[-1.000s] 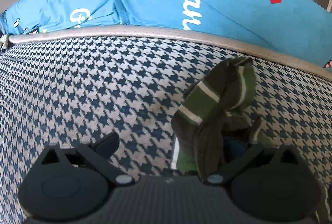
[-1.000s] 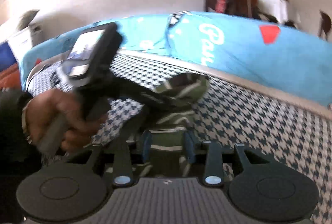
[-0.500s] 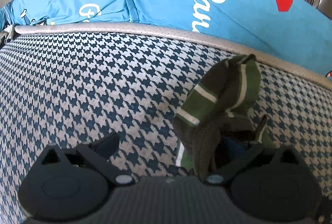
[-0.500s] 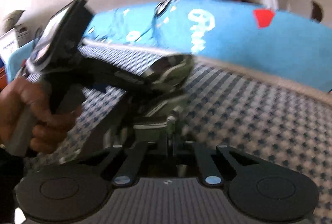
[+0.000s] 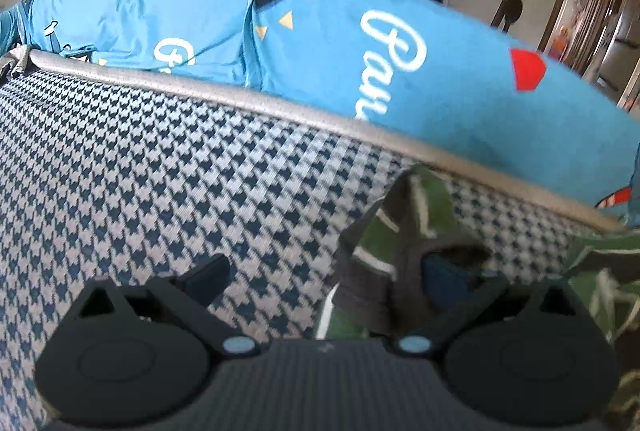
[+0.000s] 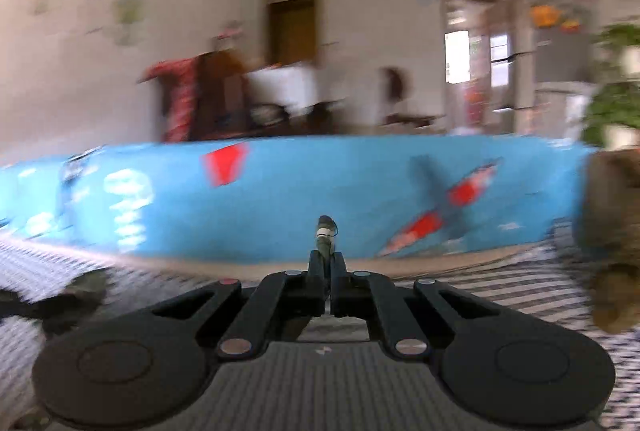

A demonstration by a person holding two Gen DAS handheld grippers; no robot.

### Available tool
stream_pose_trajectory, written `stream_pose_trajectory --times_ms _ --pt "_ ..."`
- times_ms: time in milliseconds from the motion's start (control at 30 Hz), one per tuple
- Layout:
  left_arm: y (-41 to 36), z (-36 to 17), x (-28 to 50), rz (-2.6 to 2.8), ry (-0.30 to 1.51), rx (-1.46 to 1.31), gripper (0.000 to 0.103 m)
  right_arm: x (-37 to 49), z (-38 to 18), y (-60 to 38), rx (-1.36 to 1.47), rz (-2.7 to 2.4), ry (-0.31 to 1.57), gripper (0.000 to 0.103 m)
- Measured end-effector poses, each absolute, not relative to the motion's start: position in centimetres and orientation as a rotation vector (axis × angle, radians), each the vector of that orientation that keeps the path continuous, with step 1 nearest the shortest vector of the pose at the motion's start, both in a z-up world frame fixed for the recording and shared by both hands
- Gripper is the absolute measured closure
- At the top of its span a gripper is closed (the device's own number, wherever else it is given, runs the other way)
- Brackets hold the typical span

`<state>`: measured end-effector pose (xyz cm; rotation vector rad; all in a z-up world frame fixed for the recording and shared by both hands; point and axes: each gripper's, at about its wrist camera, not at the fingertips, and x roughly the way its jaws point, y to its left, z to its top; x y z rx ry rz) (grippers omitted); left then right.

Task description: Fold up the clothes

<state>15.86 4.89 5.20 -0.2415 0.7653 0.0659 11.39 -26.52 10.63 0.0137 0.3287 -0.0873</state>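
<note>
- On the houndstooth cover point(image 5: 168, 167), left side: left gripper point(image 5: 324, 275) jaws wide, though the striped garment point(image 5: 380, 255) is draped over its right finger; no clamp visible.
- Garment bunched, no neat fold showing; folding looks barely begun.
- Further right: right gripper point(image 6: 327, 263) jaws nearly closed, pinching a bit of the striped cloth; view blurred.
- Around: blue printed bedding point(image 5: 360, 43) beyond, brown blurred object point(image 6: 612, 243) at far right, can't identify; nothing blocks.

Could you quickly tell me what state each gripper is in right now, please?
Left gripper: open, with the striped garment draped over its right-hand finger.
Right gripper: shut on a pinched bit of the striped garment.
</note>
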Motion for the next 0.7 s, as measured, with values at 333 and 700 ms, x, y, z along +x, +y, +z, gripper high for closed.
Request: stream_pose_trajectory --times_ms 333,700 --pt "4.3 5.1 16.0 0.065 0.750 -0.209 0.000 13.0 9.4 -31.5 0.049 -0.371 0.428 0.089" --pt "5.0 4.5 16.4 0.075 0.803 -0.220 0.000 14.0 8.1 -32.5 0.258 -0.184 0.516 0.076"
